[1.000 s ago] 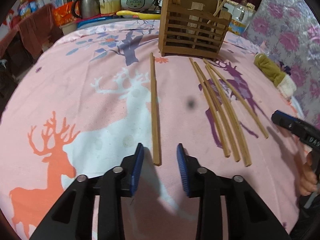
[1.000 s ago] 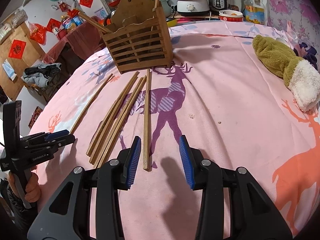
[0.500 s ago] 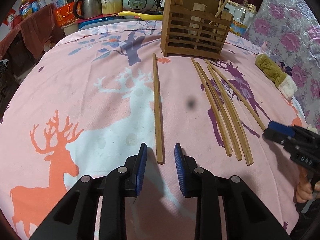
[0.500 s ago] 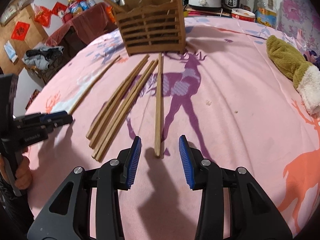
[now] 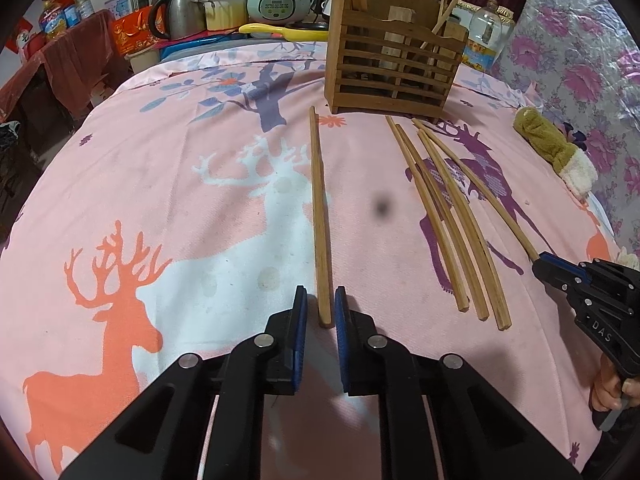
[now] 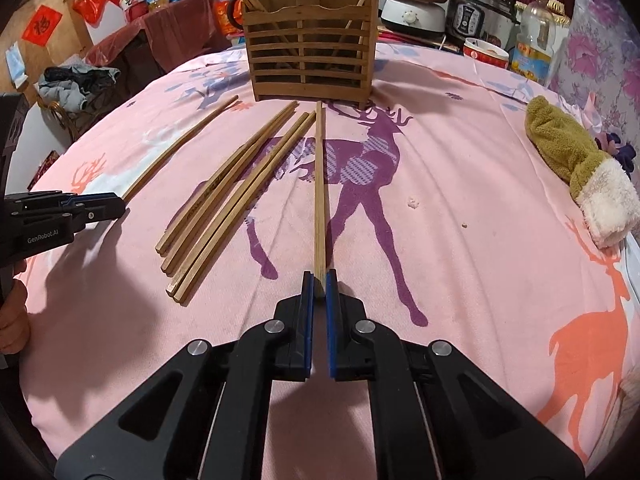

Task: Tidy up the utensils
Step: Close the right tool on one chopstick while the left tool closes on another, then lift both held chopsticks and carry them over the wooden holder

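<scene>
A slatted wooden utensil holder point(image 5: 394, 70) point(image 6: 310, 60) stands at the far side of the pink deer cloth with a few chopsticks in it. My left gripper point(image 5: 321, 307) has its jaws almost shut around the near end of a lone chopstick point(image 5: 318, 204), with small gaps still showing. My right gripper point(image 6: 317, 286) is shut on the near end of another chopstick point(image 6: 319, 184) that points at the holder. Several loose chopsticks point(image 5: 444, 216) point(image 6: 232, 196) lie between the two.
A green and white plush glove point(image 6: 580, 164) point(image 5: 560, 152) lies at the right edge of the cloth. Rice cookers, a kettle point(image 5: 180, 12), a bottle point(image 6: 534, 40) and bowls stand behind the holder. The cloth drops off at the left.
Both grippers moved forward and closed around the near ends of their chopsticks. The right one now pinches its stick; the left jaws have narrowed to nearly touching theirs.
</scene>
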{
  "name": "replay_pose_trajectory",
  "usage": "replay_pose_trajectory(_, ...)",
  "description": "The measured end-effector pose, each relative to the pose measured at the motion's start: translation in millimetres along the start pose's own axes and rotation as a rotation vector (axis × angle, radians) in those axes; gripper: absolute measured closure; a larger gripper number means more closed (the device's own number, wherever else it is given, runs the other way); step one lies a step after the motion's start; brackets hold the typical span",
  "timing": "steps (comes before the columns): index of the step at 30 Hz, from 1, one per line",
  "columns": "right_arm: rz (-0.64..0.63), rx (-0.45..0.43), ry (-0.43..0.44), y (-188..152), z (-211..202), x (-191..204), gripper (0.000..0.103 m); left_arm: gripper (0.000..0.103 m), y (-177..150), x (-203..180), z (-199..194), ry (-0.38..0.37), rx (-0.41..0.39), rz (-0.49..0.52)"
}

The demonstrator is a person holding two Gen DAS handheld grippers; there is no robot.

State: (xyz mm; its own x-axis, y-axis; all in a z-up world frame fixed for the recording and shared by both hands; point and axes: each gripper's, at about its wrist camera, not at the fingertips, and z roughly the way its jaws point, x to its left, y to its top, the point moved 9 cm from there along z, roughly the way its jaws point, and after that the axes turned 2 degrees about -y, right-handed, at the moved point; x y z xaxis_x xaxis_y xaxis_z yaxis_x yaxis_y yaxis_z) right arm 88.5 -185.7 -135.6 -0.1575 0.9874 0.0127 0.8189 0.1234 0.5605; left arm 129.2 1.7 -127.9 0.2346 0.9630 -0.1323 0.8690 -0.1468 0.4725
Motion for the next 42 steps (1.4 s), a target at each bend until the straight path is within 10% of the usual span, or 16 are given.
replay_pose_trajectory(12,0.003,-0.007,0.002,2,-1,1,0.096,0.097,2,-2,-4,0.016,-0.021,0.008)
replay_pose_trajectory(42,0.131,-0.385,0.046,60,-93,-23,0.096,0.097,63,-13,-96,-0.053,-0.315,-0.023)
